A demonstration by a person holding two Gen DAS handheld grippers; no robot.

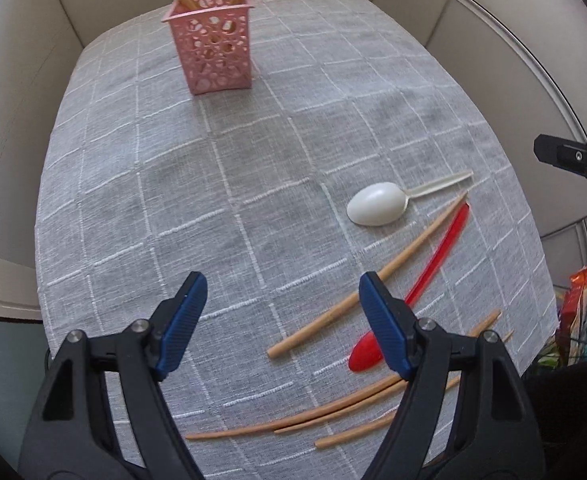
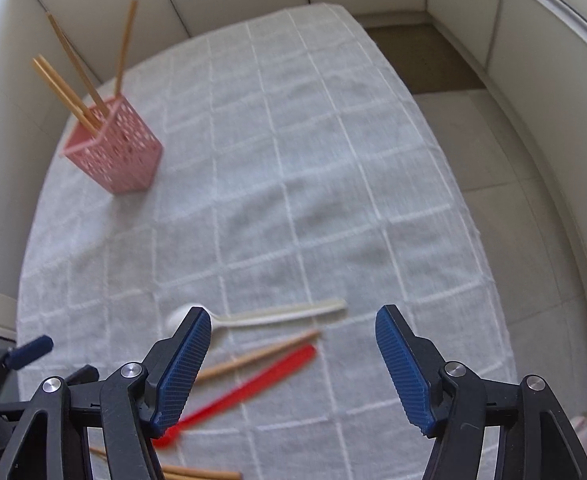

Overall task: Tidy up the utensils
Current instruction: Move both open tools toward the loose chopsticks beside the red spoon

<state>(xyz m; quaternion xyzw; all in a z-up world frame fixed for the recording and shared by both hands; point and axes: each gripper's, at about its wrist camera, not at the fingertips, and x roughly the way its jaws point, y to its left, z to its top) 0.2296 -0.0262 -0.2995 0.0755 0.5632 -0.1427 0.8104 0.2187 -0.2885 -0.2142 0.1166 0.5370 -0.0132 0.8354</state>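
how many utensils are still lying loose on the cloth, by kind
chopsticks lying on the tablecloth: 5, one long one beside the red spoon and four nearer the left gripper, partly hidden by it
spoons: 2, one white and one red
total loose: 7
not counted: 4 chopsticks already standing in the pink holder

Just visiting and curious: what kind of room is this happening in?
Probably a home dining nook: a table under a grey checked tablecloth, cream cushioned seating around it, and a pink utensil holder with chopsticks.
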